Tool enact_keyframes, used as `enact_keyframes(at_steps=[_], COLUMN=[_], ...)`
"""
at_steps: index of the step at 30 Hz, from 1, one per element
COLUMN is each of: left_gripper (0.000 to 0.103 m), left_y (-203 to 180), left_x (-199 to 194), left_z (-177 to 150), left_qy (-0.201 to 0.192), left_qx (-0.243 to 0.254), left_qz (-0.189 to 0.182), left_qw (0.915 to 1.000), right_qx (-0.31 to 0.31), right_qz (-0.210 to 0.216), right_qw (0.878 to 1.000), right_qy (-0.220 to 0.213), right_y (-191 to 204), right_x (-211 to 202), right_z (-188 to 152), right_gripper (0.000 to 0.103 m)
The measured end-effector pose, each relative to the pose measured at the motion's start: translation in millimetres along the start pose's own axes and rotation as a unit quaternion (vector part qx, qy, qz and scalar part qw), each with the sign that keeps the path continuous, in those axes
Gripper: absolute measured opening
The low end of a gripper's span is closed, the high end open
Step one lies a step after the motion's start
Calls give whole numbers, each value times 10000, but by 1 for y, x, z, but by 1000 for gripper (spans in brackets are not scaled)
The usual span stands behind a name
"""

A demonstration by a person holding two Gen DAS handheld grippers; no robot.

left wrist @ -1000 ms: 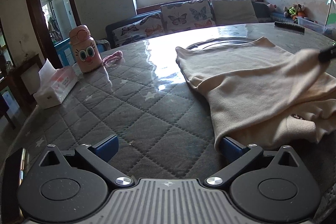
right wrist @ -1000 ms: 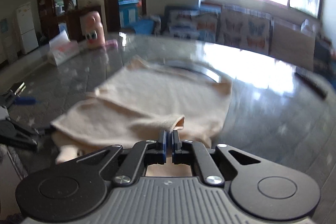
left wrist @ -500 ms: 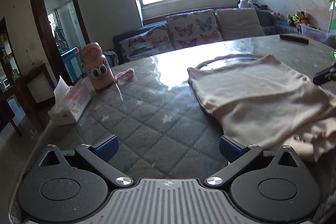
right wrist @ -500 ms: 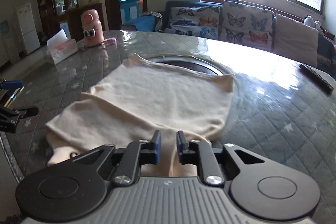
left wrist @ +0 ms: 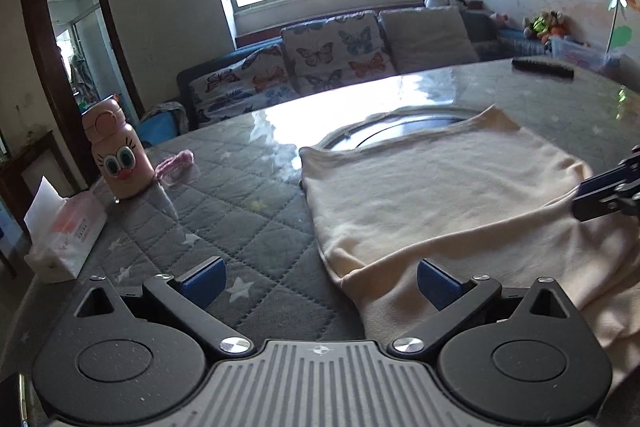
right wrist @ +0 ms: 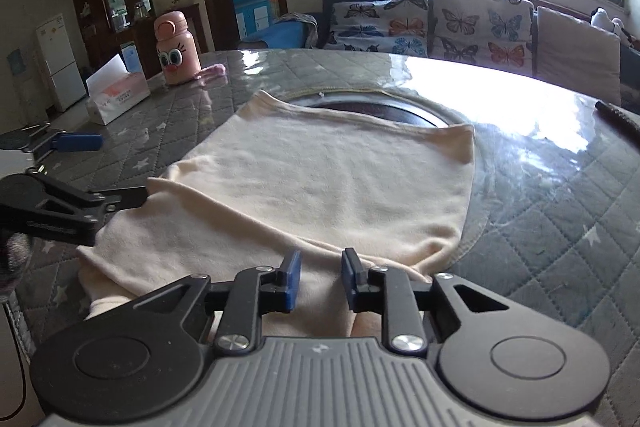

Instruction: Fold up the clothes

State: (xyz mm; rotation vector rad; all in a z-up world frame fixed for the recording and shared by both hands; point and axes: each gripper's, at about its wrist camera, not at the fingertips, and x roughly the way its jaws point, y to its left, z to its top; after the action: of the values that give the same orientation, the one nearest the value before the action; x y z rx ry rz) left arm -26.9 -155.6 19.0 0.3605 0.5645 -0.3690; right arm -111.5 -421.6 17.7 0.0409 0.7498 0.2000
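Left tongs (left wrist: 318, 277): blue pads spread wide, nothing between them; right pad over the near left corner of the cream garment (left wrist: 432, 195), left pad over bare quilted cover. Right tongs (right wrist: 319, 277): pads parted by a narrow gap, low over the garment's near folded edge, not pinching cloth.

Cream garment (right wrist: 320, 179): lies flat on the tabletop (right wrist: 560, 219), a near layer folded over onto the body. Its far edge overlaps a dark round inset in the tabletop centre. In the right wrist view the left tongs (right wrist: 100, 171) sit at the garment's left edge.

Beyond, left: pink cartoon bottle (left wrist: 116, 157), tissue box (left wrist: 66, 235) just beside it. Far right of the tabletop: black remote (left wrist: 543, 67). Behind: sofa with butterfly cushions (left wrist: 332, 57), bright window above.
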Motion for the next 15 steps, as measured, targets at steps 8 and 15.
enact_keyframes(at_steps=[8, 15], left_gripper=[103, 103], left_y=[27, 22], left_x=[10, -5], left_z=[-14, 1], left_qy=[269, -32], left_qx=[-214, -374], left_qz=[430, 94], left_qw=[9985, 9993], right_qx=[6, -39], right_qz=[77, 94], right_qw=[10000, 9999], right_qy=[13, -35], right_y=[-5, -2], right_x=[1, 2], right_z=[-3, -1], right_gripper=[30, 35])
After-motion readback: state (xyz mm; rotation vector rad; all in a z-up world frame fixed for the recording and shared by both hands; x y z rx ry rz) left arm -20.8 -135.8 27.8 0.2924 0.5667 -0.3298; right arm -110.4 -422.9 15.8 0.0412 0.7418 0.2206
